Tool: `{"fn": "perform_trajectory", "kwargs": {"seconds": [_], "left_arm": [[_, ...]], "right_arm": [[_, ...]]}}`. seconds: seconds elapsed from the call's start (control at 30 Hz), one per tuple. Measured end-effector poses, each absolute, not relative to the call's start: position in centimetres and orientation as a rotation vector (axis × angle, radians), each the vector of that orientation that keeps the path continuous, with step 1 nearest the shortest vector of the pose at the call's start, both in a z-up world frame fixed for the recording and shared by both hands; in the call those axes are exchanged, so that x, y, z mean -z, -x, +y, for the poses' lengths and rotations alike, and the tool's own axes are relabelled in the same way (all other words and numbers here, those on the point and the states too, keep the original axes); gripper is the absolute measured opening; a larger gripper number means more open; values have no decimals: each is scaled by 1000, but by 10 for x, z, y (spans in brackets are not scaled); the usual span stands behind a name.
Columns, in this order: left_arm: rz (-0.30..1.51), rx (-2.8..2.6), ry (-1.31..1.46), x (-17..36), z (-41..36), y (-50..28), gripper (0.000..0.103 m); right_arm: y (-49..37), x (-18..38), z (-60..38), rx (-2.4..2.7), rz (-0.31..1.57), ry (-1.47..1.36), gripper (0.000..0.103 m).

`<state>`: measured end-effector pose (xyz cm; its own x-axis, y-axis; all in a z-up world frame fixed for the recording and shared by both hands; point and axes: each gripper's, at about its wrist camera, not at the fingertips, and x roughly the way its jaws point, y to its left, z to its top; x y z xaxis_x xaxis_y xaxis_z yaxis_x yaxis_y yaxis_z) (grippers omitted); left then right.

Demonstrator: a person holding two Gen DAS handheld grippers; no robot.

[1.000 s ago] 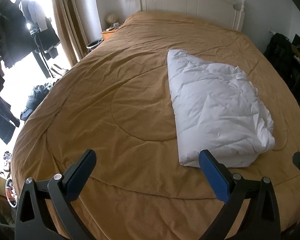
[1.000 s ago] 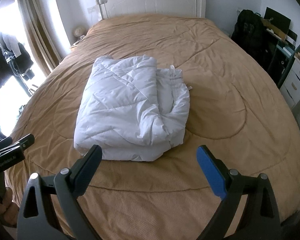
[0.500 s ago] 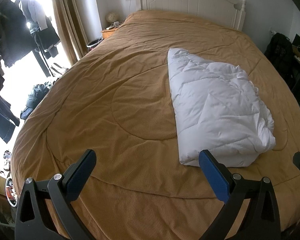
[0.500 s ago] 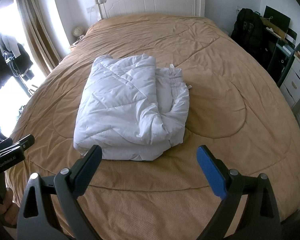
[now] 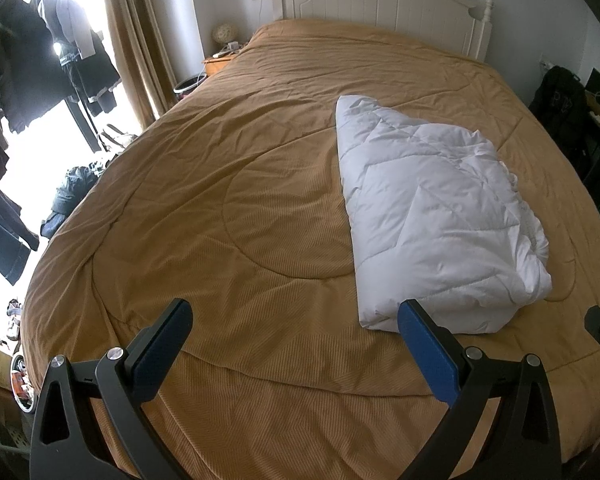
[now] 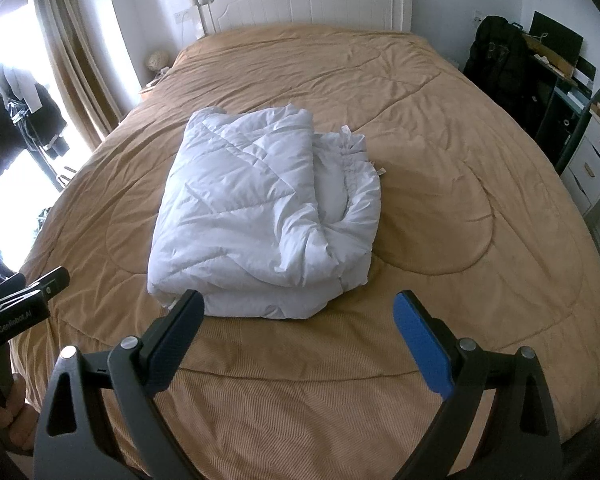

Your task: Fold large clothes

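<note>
A folded white quilted duvet [image 6: 260, 216] lies unmoved near the foot edge of the tan bedspread [image 5: 220, 200], both the left gripper [image 5: 296, 344] and right gripper [image 6: 300, 338] hovering wide open and empty, suggesting folding is finished.

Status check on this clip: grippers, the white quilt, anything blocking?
Left gripper open, empty. Right gripper open, empty. White quilt lies folded on the tan bedspread, untouched. Nothing between grippers and quilt.

Only one text can be read. On the left gripper [image 6: 24, 300], seen from the right wrist view, stands "CenRobot.AI" in white letters.
</note>
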<state>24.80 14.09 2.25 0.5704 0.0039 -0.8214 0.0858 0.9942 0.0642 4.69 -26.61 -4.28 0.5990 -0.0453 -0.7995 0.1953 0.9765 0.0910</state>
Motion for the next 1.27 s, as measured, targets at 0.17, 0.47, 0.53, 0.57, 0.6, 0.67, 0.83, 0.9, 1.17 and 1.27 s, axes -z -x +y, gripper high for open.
{"fn": "perform_trajectory", "kwargs": {"seconds": [0.17,0.47,0.53,0.57,0.6,0.67,0.83,0.9,1.17,1.27], "left_arm": [[965,48,-100,-22,141,-248,102],[968,47,-96,-21,142,-247,102],[968,45,-94,-20,142,-247,102],[969,45,-93,-20,142,-246,102],[969,44,-93,-19,142,-245,102],[970,46,-93,-19,142,-245,102],[972,46,-93,-18,142,-245,102],[973,46,-92,-18,142,-245,102],[979,50,-90,-18,144,-247,102],[985,59,-86,-17,144,-247,102]], "right_arm": [[-47,43,-267,140,920,-178,96],[-47,43,-267,140,922,-176,96],[-47,43,-267,141,922,-176,96],[-46,44,-267,141,922,-177,96],[-47,43,-268,140,923,-177,96],[-48,43,-268,139,923,-177,96],[-46,44,-267,141,926,-178,96],[-46,45,-267,141,926,-178,96],[-46,45,-266,141,928,-180,96],[-45,46,-266,141,930,-181,96]]}}
